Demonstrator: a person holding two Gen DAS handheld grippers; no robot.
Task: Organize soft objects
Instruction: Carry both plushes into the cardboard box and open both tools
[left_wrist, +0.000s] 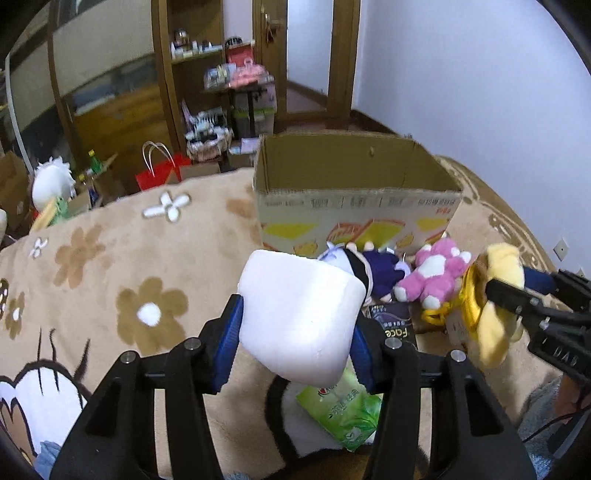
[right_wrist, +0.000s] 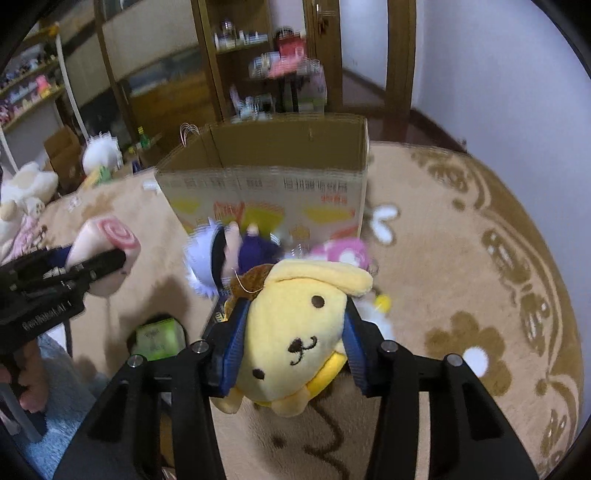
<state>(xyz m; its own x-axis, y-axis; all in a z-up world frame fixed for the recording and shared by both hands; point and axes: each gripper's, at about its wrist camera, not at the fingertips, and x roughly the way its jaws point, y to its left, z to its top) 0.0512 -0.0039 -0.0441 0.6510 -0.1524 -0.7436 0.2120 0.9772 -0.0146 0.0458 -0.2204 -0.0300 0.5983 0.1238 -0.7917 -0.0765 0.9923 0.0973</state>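
My left gripper (left_wrist: 295, 325) is shut on a white plush roll (left_wrist: 299, 314) and holds it above the carpet; the right wrist view shows the roll's pink swirl end (right_wrist: 110, 236). My right gripper (right_wrist: 291, 343) is shut on a yellow dog plush (right_wrist: 295, 332), which also shows in the left wrist view (left_wrist: 495, 295). An open cardboard box (left_wrist: 354, 206) stands ahead on the carpet and shows in the right wrist view too (right_wrist: 273, 192). A doll in purple (left_wrist: 373, 269) and a pink and white plush (left_wrist: 436, 277) lie in front of the box.
A green tissue pack (left_wrist: 343, 413) and a dark packet (left_wrist: 395, 325) lie on the beige flowered carpet (left_wrist: 110, 266) below my left gripper. Wooden shelves (left_wrist: 207, 92), a red bag (left_wrist: 159, 173) and a white plush (left_wrist: 51, 181) stand behind. A white wall (left_wrist: 480, 92) is at right.
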